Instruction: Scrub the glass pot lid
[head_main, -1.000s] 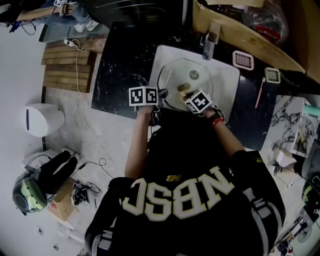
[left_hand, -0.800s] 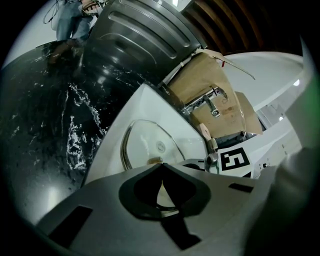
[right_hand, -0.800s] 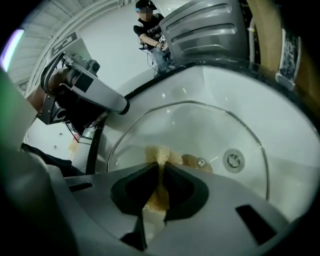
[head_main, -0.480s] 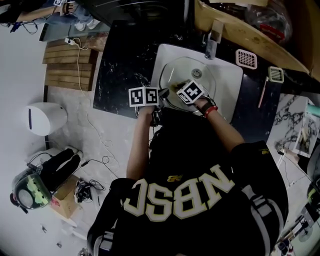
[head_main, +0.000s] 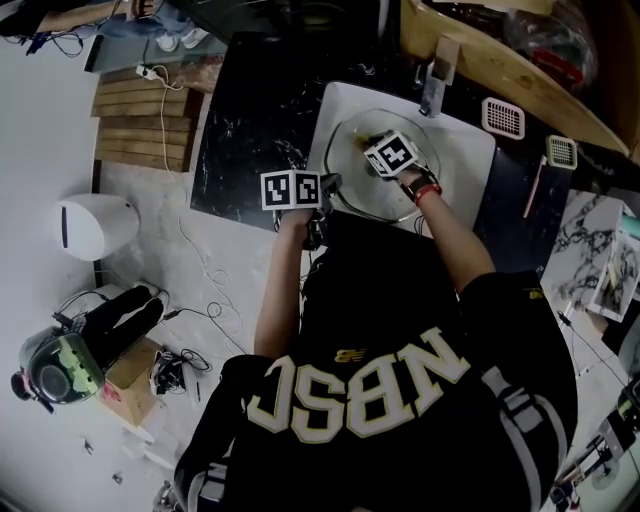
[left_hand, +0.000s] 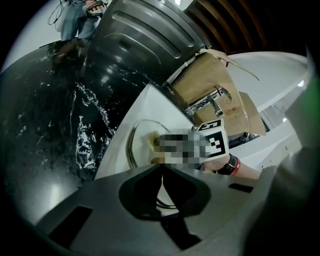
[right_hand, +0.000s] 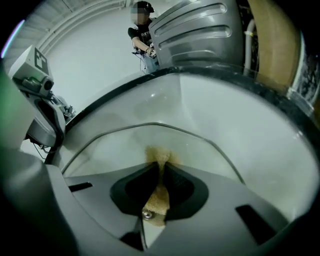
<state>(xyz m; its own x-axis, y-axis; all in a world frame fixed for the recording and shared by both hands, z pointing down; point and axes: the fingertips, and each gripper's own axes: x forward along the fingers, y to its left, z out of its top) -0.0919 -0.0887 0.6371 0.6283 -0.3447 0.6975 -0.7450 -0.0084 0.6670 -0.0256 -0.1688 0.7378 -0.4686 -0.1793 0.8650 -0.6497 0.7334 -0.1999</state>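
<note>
Right tool farther up — lid beneath

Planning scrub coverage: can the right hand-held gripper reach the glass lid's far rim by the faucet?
Probably yes: the right hand-held gripper, shut on a sponge, rests on the glass lid, with only bare glass between it and that rim.

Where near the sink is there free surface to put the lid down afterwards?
The black counter left of the sink is bare up to its left edge. The sink itself is crowded: the glass lid, left gripper and right gripper with its sponge fill it. The right side carries two strainers.
</note>
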